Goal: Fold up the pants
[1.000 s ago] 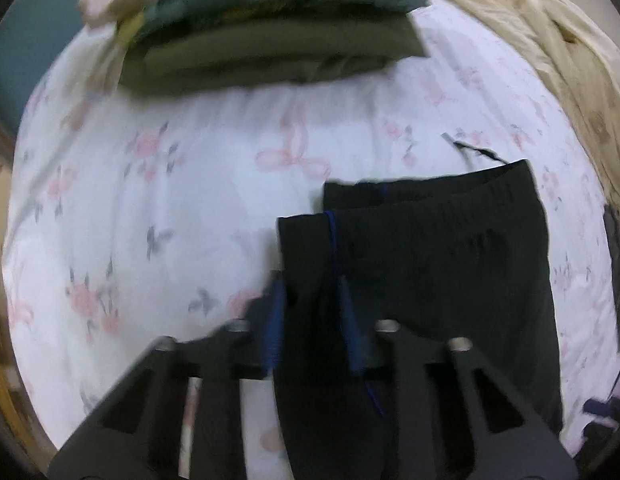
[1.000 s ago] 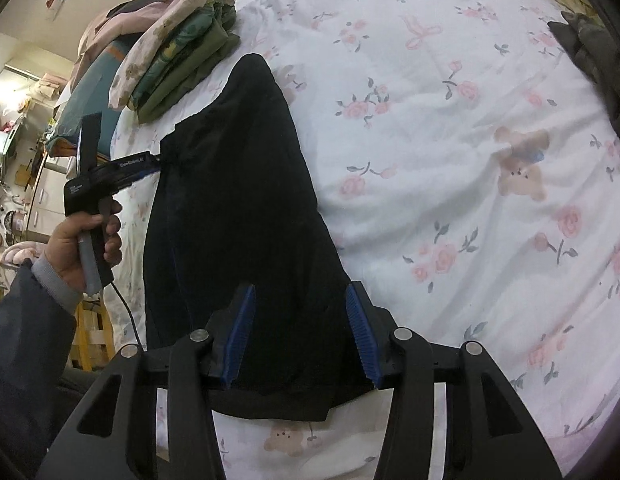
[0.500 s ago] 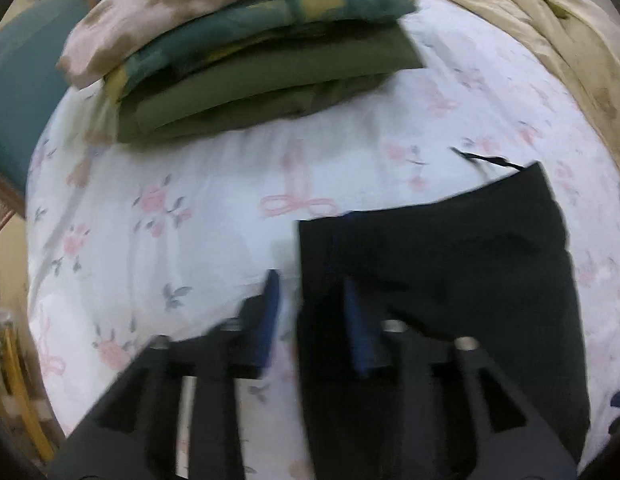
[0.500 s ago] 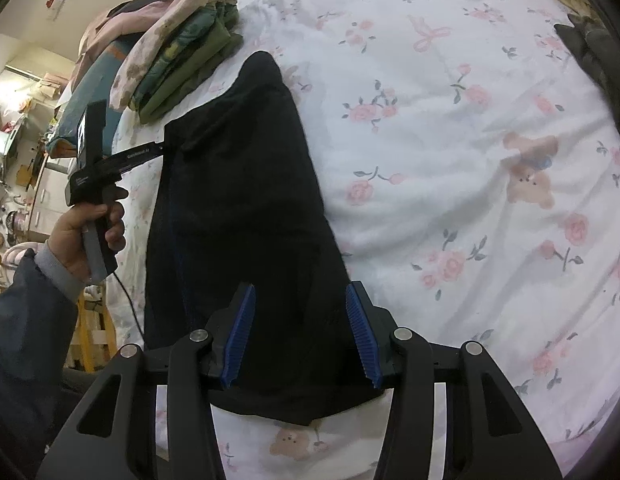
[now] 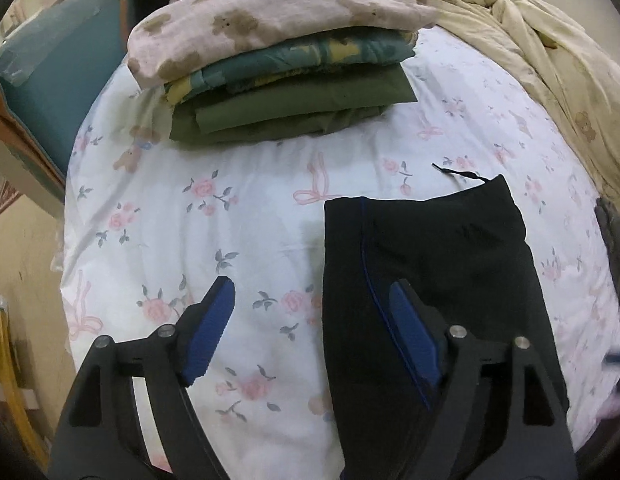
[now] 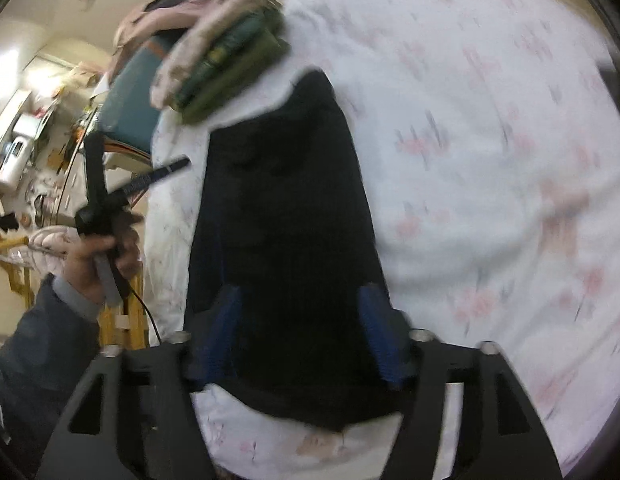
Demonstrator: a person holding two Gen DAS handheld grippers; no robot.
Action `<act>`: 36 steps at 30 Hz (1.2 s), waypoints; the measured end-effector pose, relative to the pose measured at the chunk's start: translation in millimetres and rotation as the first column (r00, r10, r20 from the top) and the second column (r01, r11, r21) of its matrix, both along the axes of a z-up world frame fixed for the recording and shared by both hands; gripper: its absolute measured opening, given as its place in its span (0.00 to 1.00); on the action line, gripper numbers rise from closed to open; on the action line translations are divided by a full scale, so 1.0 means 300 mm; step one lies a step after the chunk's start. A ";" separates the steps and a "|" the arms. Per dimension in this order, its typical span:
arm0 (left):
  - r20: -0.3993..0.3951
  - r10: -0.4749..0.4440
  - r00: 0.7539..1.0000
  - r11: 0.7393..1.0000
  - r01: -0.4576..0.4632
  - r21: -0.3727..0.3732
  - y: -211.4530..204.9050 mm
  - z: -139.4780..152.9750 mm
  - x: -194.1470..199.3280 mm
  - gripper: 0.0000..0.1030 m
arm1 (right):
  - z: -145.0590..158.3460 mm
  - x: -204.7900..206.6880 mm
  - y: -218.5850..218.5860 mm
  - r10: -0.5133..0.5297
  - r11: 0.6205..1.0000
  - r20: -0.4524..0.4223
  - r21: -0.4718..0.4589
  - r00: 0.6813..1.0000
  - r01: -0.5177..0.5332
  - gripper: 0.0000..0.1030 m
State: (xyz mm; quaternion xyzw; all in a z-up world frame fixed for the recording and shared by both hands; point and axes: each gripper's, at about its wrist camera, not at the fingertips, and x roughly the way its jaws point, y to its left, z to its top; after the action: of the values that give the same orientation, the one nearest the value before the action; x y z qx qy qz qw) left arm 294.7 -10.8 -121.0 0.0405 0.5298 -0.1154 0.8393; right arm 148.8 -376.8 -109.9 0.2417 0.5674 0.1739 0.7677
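Observation:
Black pants [image 5: 429, 264] with a blue side seam lie folded lengthwise on the floral bedsheet [image 5: 190, 200], waist towards the stack of clothes. My left gripper [image 5: 313, 332] hangs above the waist's left edge. Its jaws are opening, one pad over the sheet and one over the cloth, and they pinch nothing. In the blurred right wrist view the pants [image 6: 282, 208] run away from me. My right gripper [image 6: 300, 328] hovers over the hem end. Its jaws are opening, with cloth beneath them but not pressed. A hand [image 6: 98, 256] holds the left gripper [image 6: 118, 196] at the far end.
A stack of folded clothes [image 5: 290, 80] sits beyond the waist, also seen as the stack [image 6: 226, 60]. A cream quilt [image 5: 529, 40] is bunched at the back right. A teal cushion [image 5: 58, 80] borders the bed's left side. A dark garment [image 5: 613, 240] lies at the right edge.
My left gripper has let go of the pants' waist edge, opened wide and lifted. My right gripper has opened further and shifted, which blurs its view. The pants now lie flat.

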 end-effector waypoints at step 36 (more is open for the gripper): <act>-0.223 -0.309 0.925 0.944 0.269 -0.192 -0.176 -0.204 0.286 0.23 | -0.280 0.761 0.089 0.241 0.962 -0.030 -0.128 0.970 -0.243 0.27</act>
State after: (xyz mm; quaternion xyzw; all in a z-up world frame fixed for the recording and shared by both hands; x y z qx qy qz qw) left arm 380.5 -63.7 -182.2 0.0369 0.6085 -0.2841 0.7400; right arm 377.0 -350.3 -194.1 0.1210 0.6081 0.2271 0.7510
